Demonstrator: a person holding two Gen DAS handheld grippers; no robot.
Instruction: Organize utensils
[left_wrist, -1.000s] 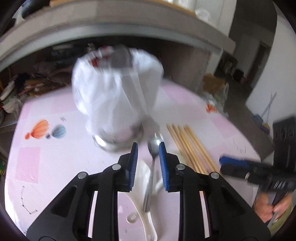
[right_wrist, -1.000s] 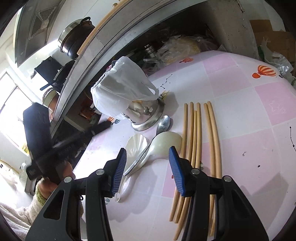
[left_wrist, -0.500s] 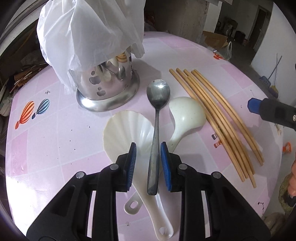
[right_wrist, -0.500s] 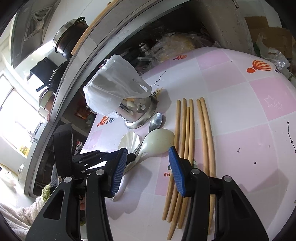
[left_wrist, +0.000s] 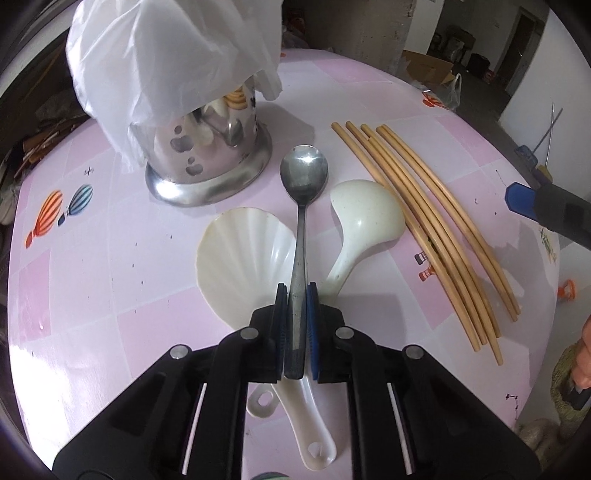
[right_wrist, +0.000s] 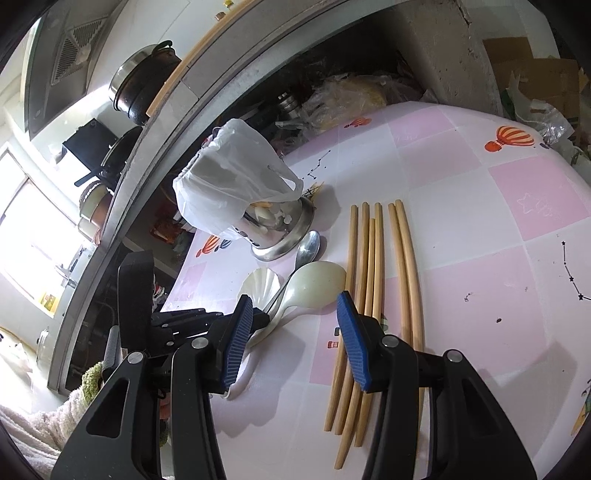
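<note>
Closed since half a second ago: left gripper (left_wrist: 296, 291) now clamps the metal spoon (left_wrist: 303, 177) by its handle, bowl pointing at the steel utensil holder (left_wrist: 208, 162), spoon lying across the white scoop (left_wrist: 240, 254). Ready to lift, probably

From the right wrist: right gripper (right_wrist: 295, 332) gaping wide, holding nothing, above the chopsticks (right_wrist: 369, 277)

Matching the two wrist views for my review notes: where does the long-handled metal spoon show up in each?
Left wrist: long-handled metal spoon centre, handle between the left gripper pads.
Right wrist: spoon left of centre, beyond the open right gripper.
Shared landmark: bag-covered steel utensil holder.
</note>
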